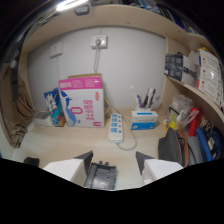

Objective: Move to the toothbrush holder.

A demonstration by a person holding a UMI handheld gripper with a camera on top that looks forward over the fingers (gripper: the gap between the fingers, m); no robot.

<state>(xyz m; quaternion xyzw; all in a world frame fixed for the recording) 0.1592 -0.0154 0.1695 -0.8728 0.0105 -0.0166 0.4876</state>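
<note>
The toothbrush holder point(144, 120) is a white and blue box against the white wall, with several brushes point(145, 98) standing up out of it. It lies beyond my fingers, ahead and a little to the right. My gripper point(114, 160) is open above the pale wooden desk point(60, 145), its two fingertips point(86, 159) well apart and short of the holder. A black part point(102, 176) shows low between the fingers; I cannot tell what it is.
A white power strip point(116, 127) with its cable lies just ahead of the fingers, left of the holder. A pink carton point(82, 102) and a blue pack point(54, 107) stand against the wall. A black bag point(172, 145) and cluttered shelves point(200, 75) fill the right.
</note>
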